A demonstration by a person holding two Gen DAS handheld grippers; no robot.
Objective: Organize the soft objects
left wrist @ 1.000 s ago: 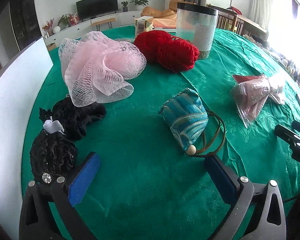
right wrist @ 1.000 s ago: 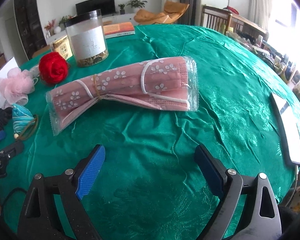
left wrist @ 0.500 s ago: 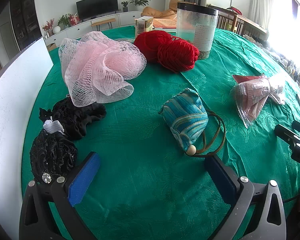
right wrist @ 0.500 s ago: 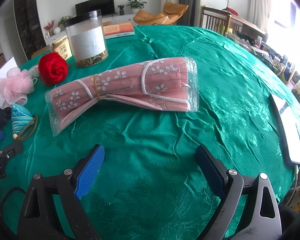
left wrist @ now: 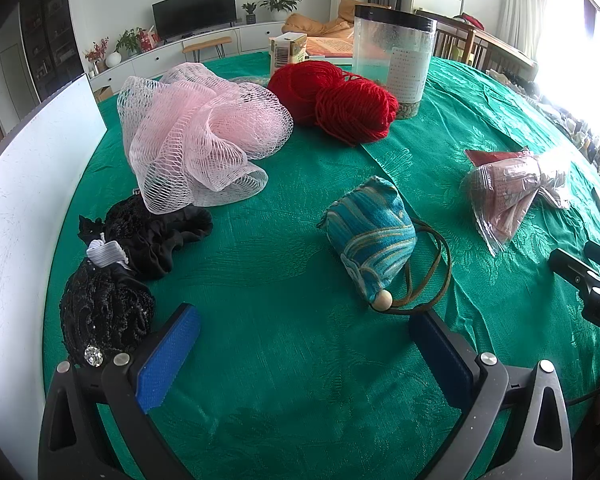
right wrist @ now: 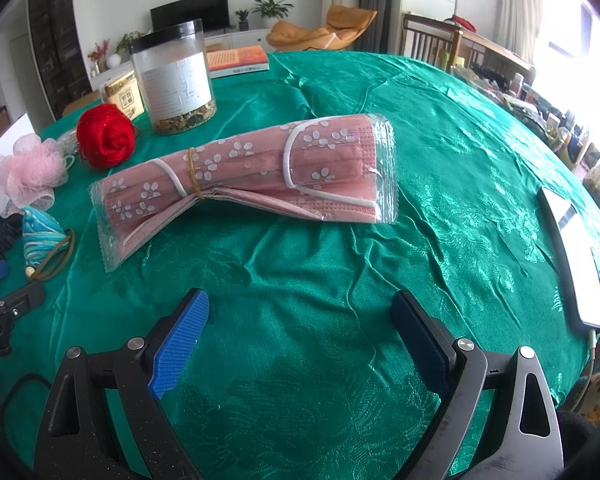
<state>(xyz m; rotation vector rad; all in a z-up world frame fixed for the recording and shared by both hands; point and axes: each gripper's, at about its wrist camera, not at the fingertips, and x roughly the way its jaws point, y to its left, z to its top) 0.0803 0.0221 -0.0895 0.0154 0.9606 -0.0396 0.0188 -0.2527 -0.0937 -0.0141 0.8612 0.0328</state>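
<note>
On the green tablecloth lie a pink mesh sponge (left wrist: 204, 140), red yarn balls (left wrist: 340, 100), a teal drawstring pouch (left wrist: 370, 240), black lace items (left wrist: 112, 288) and a pack of pink flowered masks (right wrist: 252, 168), also in the left wrist view (left wrist: 516, 188). My left gripper (left wrist: 300, 328) is open and empty, just short of the pouch. My right gripper (right wrist: 300, 316) is open and empty, a little short of the mask pack.
A clear jar with a black lid (right wrist: 172, 80) stands behind the masks, with a gold tin (right wrist: 124, 94) and a book (right wrist: 236, 60). A phone on a cable (right wrist: 576, 260) lies at the right edge. A white board (left wrist: 24, 200) stands along the left side.
Both grippers have barely moved; the right one has edged slightly toward the mask pack. Nothing was picked up or released.
</note>
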